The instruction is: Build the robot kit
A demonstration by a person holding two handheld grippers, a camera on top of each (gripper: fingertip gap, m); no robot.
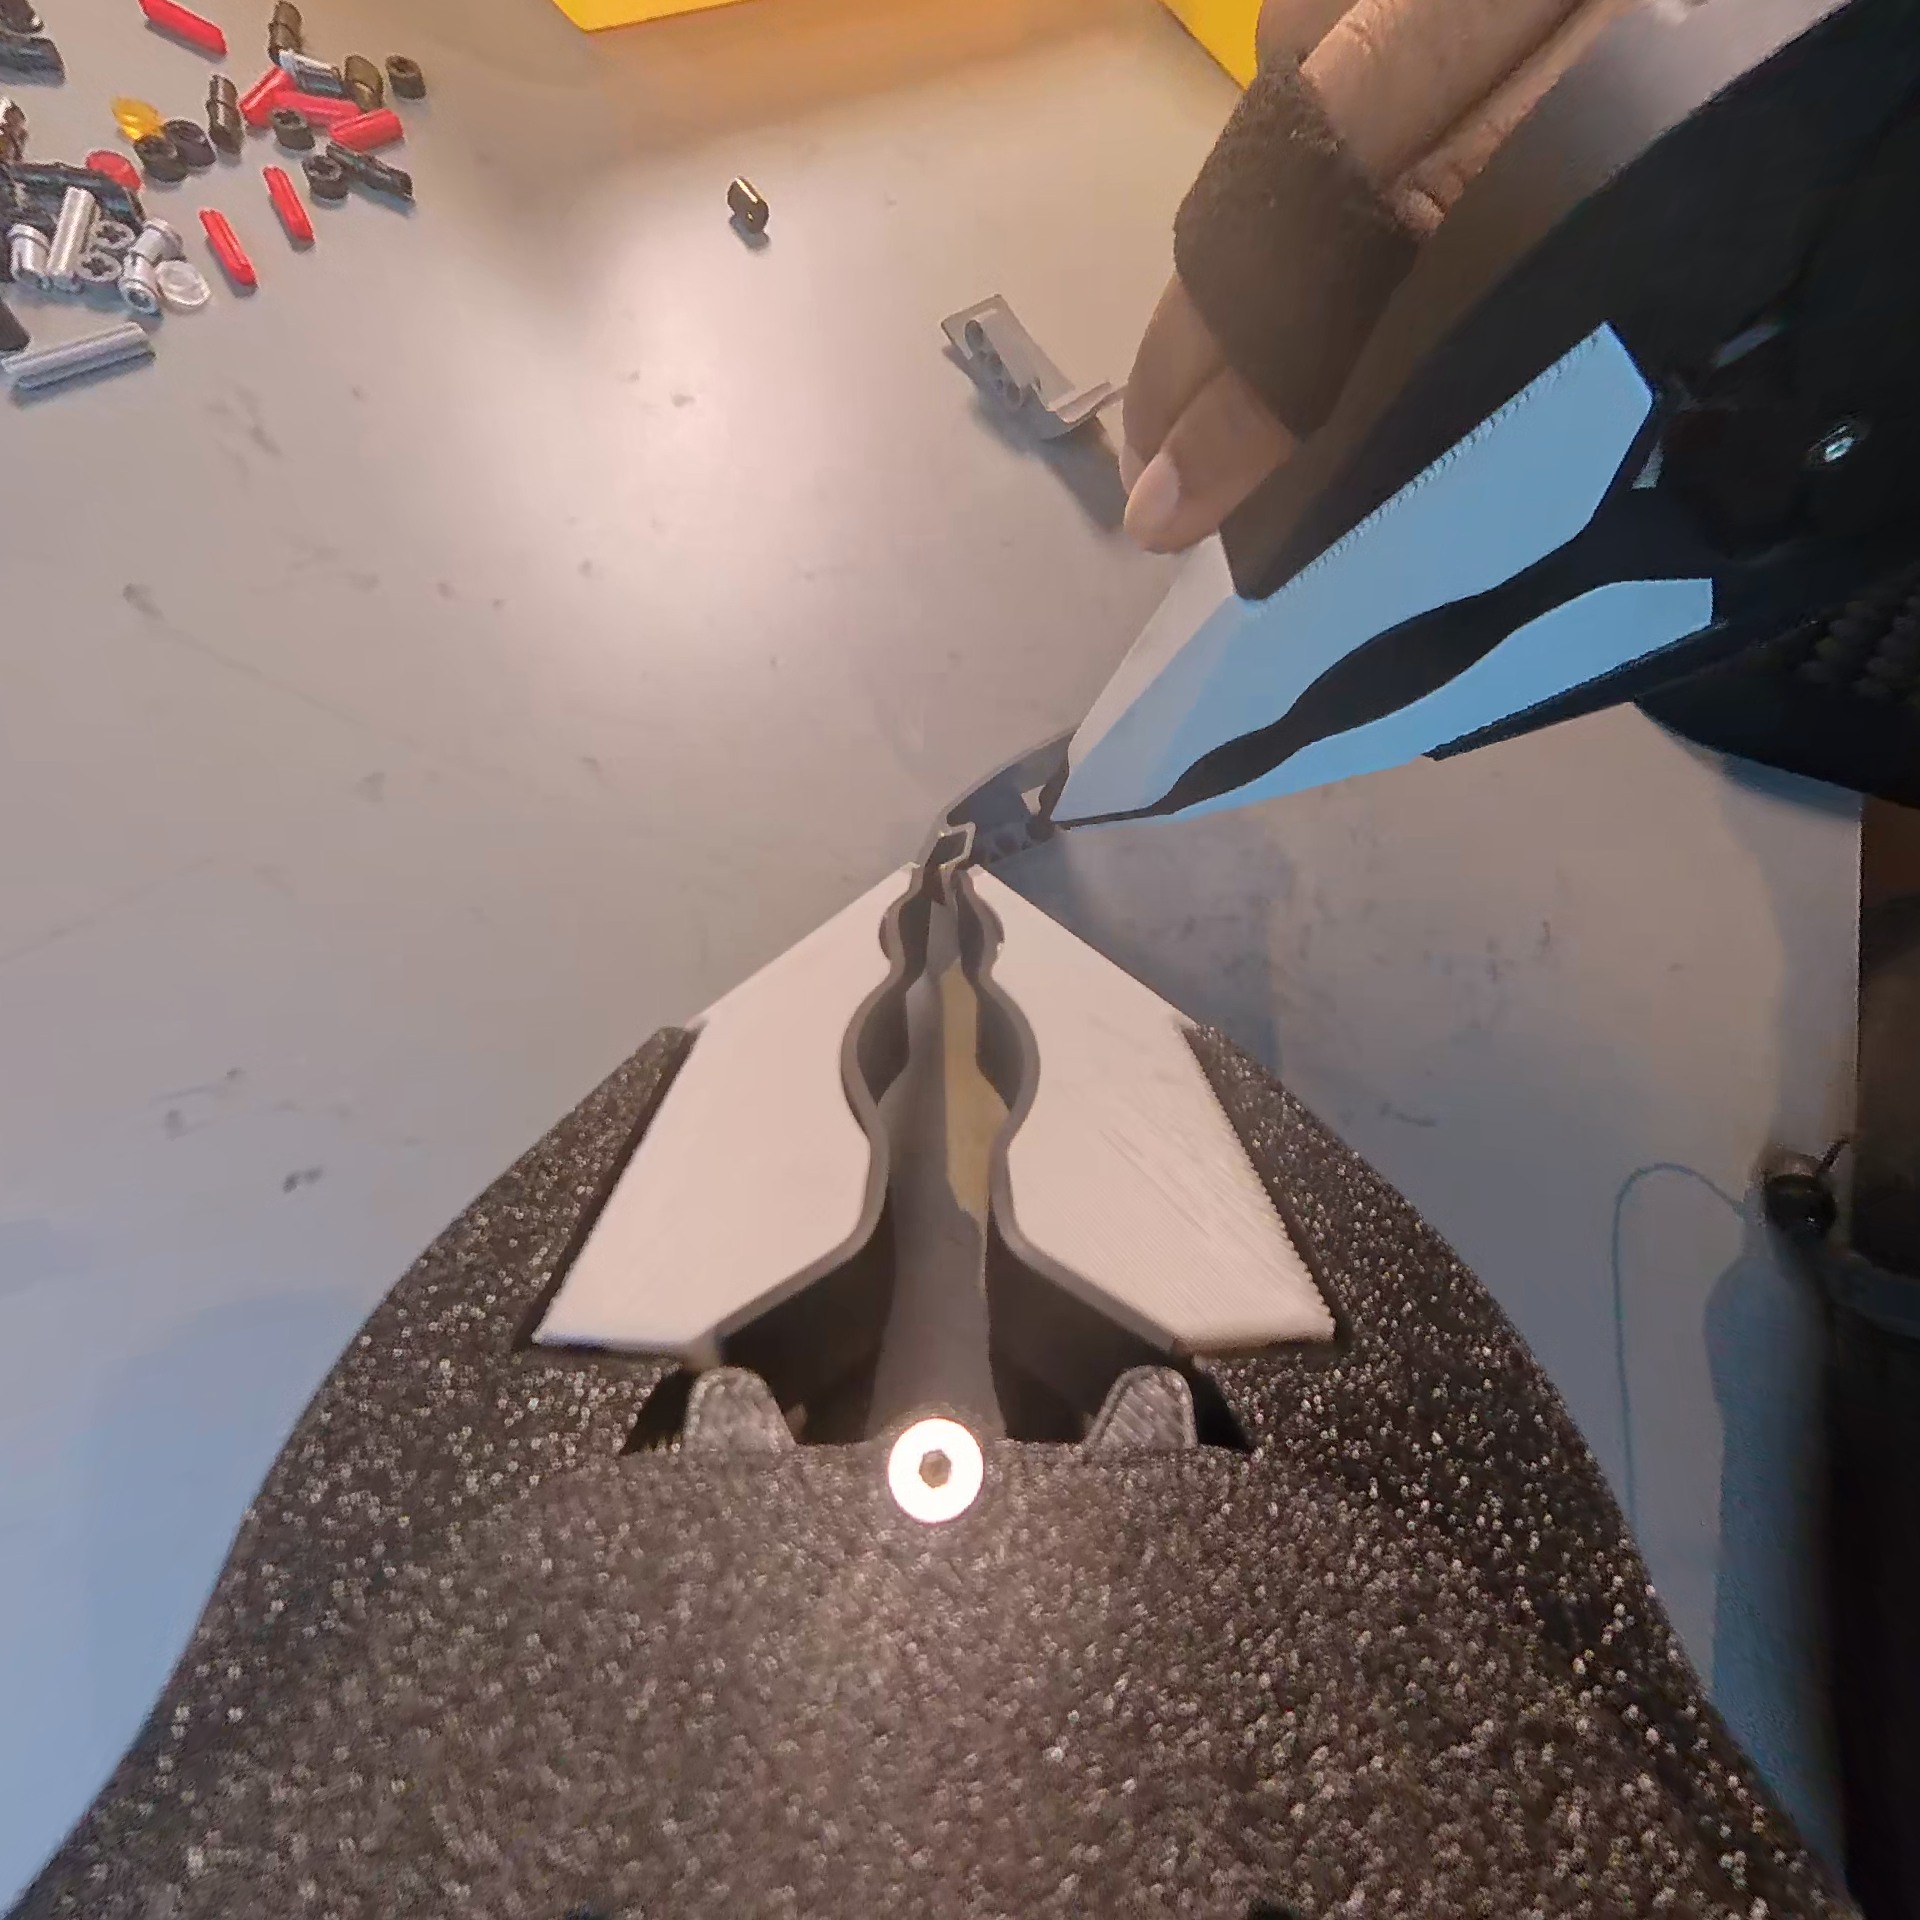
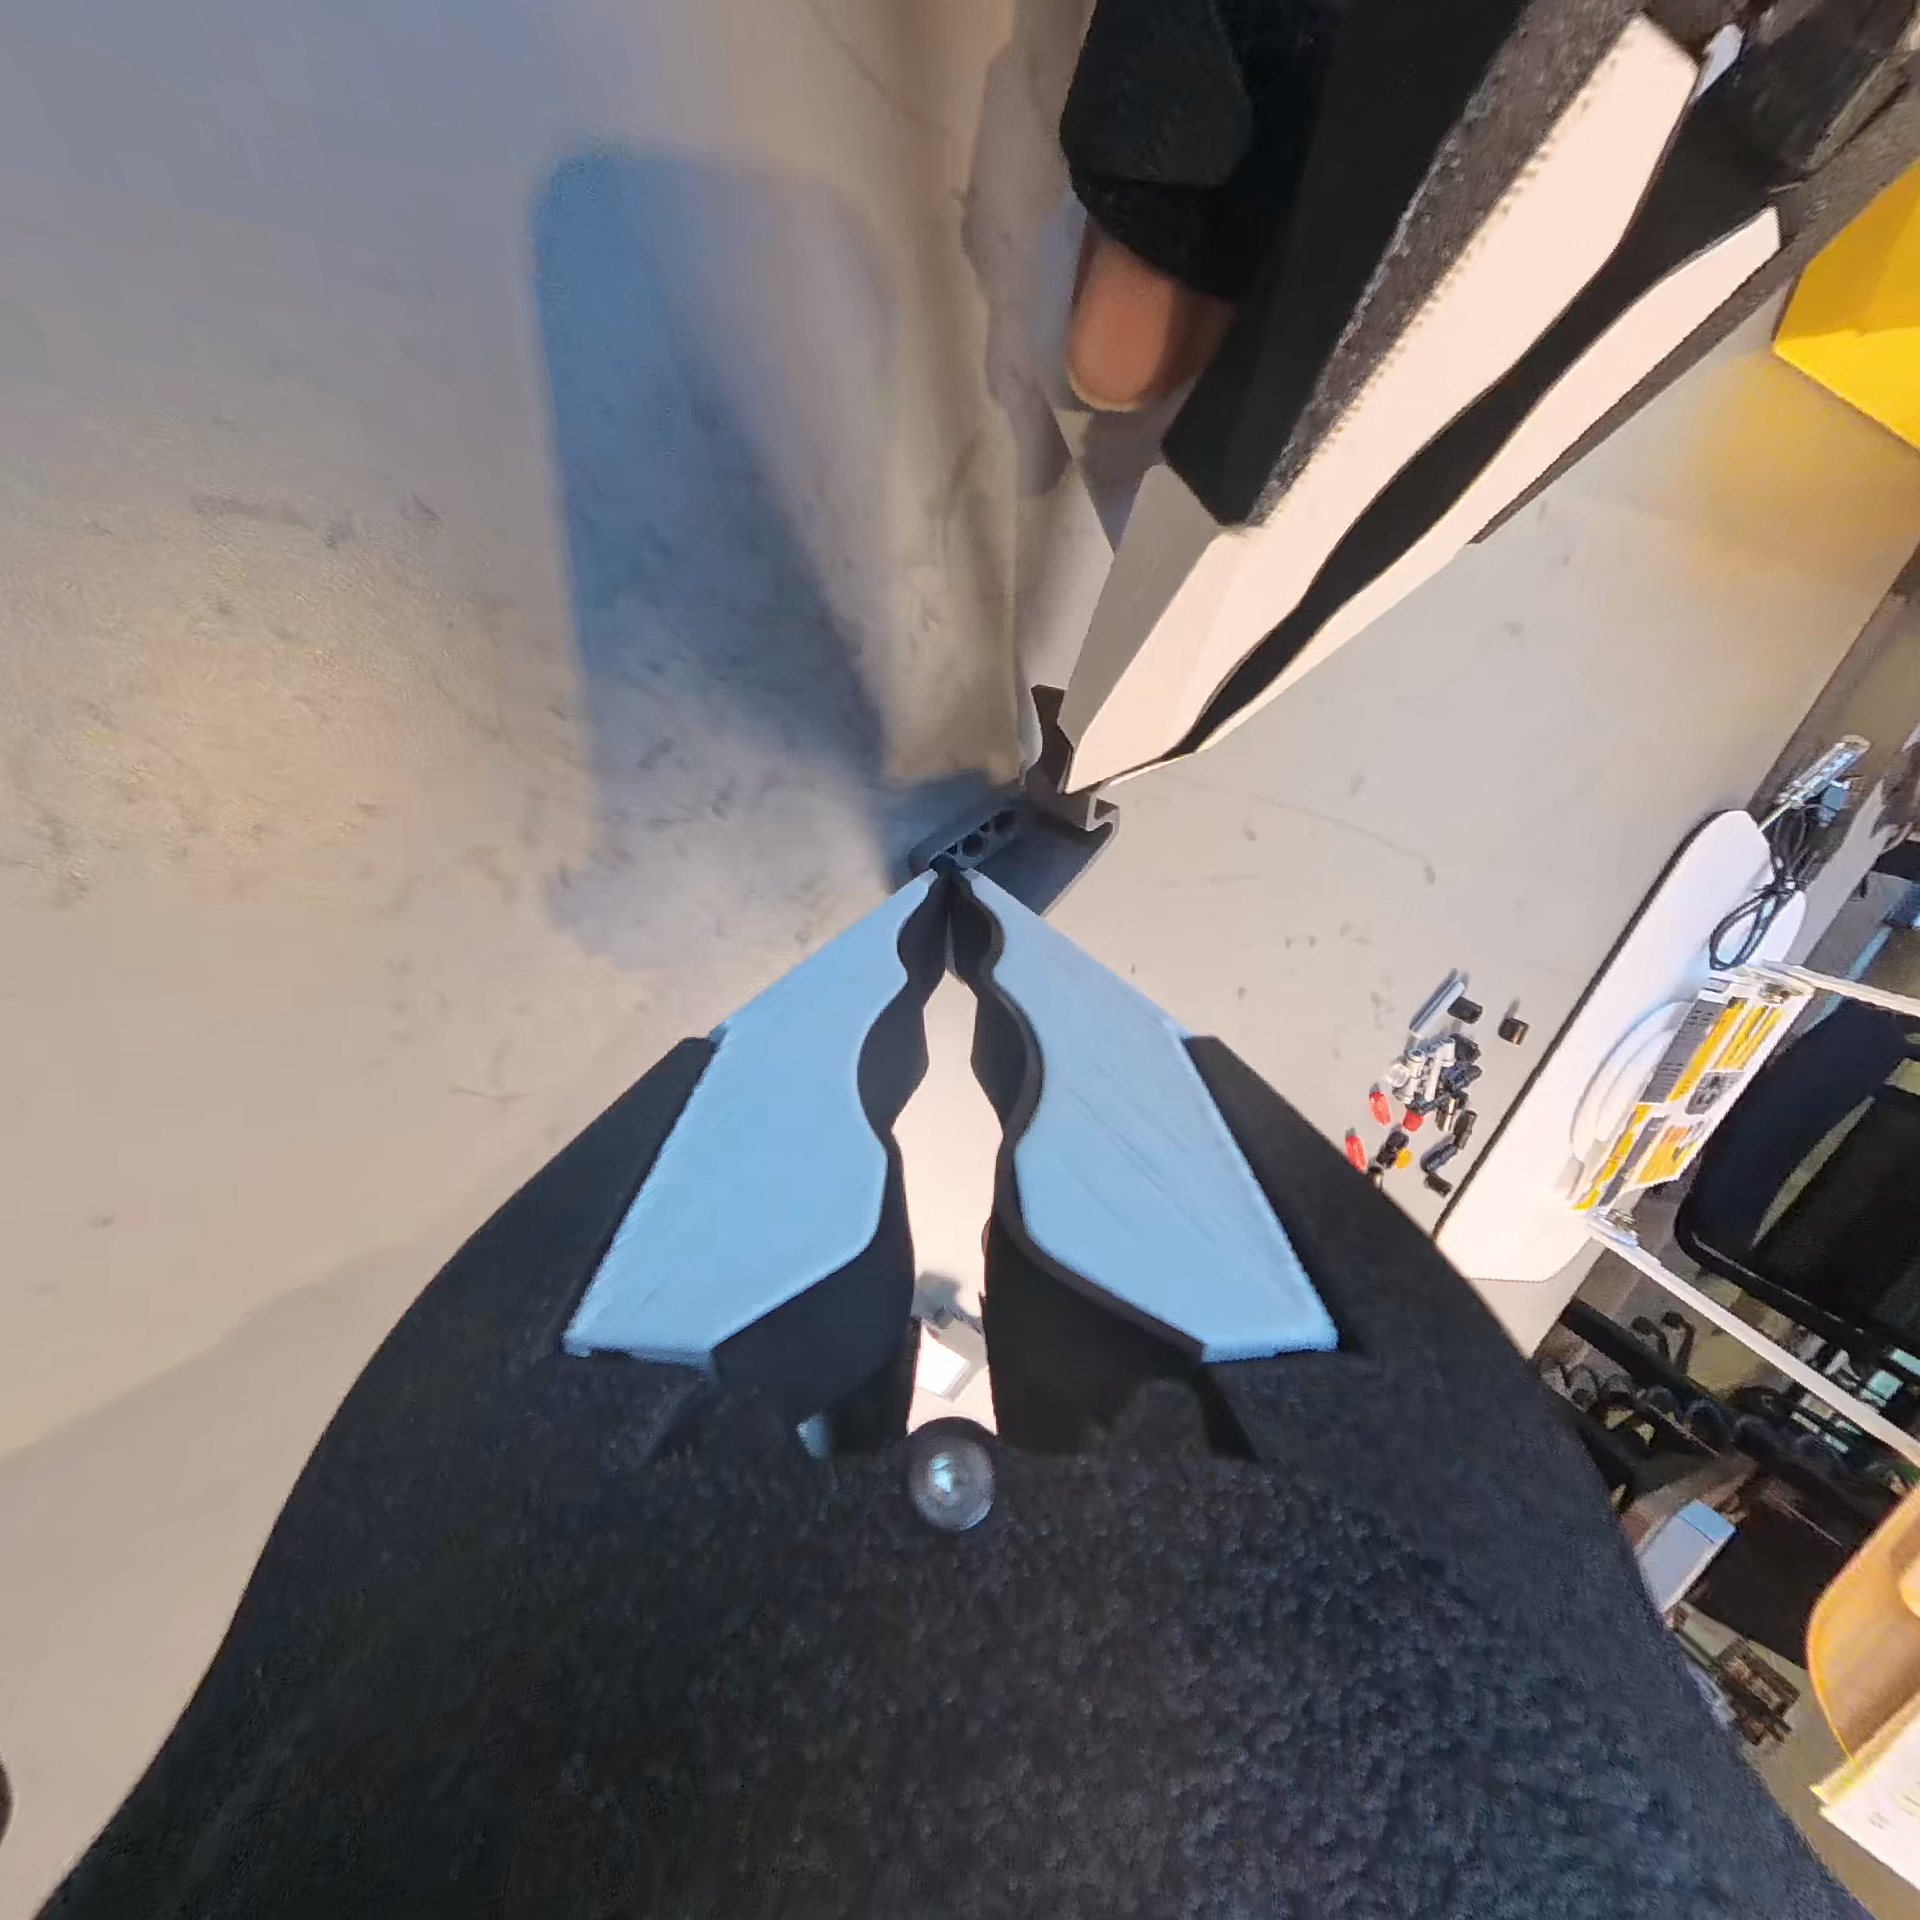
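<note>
My left gripper, with pale grey fingers, is shut on a thin wall of a small grey angled piece with a row of holes and holds it above the grey table. In the right wrist view it comes in from the upper right, its tips on the piece's flange. My right gripper, with blue fingers, is shut, its tips against the end hole of the piece's holed edge. A small dark bit sits at those tips. In the left wrist view the right gripper comes in from the right.
A second grey angled piece and a lone black part lie on the table. A pile of small red, black and silver parts lies at the far left, also seen in the right wrist view. A gloved hand holds the right gripper. A yellow box stands at the edge. The tips of both grippers are at nearly the same place.
</note>
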